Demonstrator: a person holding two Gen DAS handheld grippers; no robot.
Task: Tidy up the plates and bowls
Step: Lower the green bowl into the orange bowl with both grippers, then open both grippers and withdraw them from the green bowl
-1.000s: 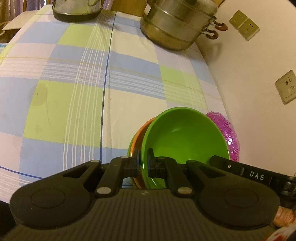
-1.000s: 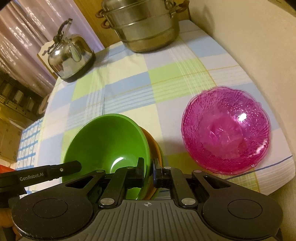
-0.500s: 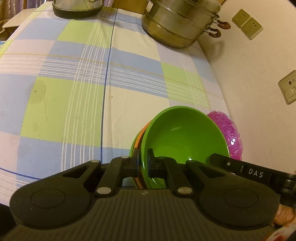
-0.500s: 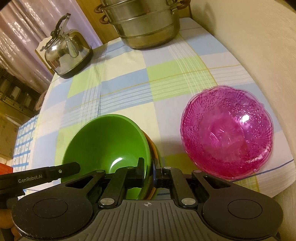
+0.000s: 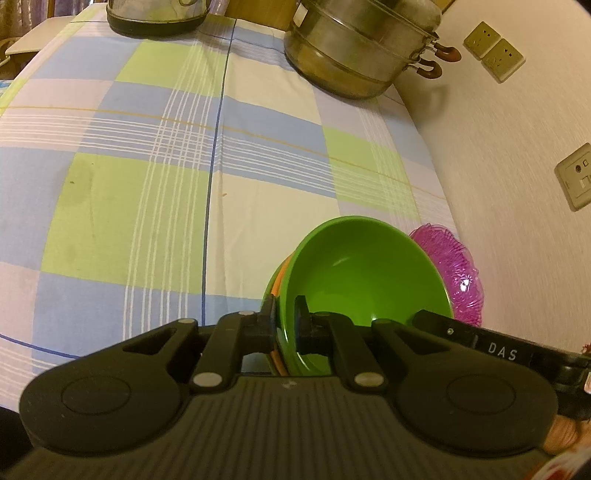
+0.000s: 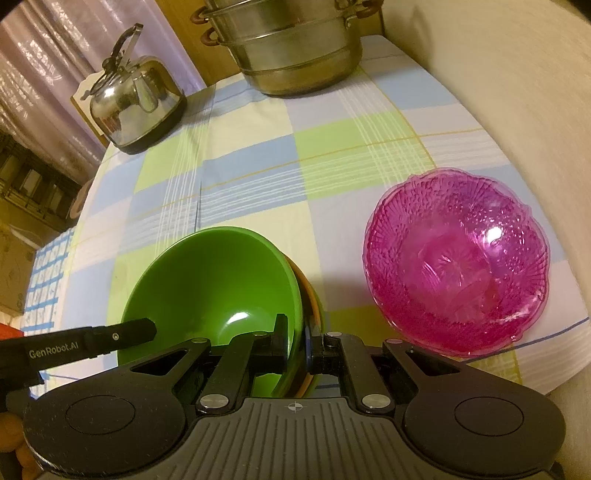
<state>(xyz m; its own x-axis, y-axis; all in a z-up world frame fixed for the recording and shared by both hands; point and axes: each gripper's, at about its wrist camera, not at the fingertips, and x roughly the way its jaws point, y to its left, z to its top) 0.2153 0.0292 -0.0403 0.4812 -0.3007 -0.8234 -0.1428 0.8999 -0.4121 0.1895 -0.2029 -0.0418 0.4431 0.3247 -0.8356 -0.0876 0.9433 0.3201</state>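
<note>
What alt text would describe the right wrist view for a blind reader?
The right gripper pinches the rims of a nested green plastic bowl and orange bowl over a checked tablecloth, beside a pink glass bowl.

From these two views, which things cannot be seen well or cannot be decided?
- How many bowls sit under the green bowl: both views show only orange rim slivers.
- Whether that stack rests on the tablecloth: each tool body hides its base.
- Pink glass bowl, left wrist view: mostly behind the green bowl.
- Kettle, left wrist view: cut off by the top edge.
- Steamer pot lid, right wrist view: cut off on top.
</note>
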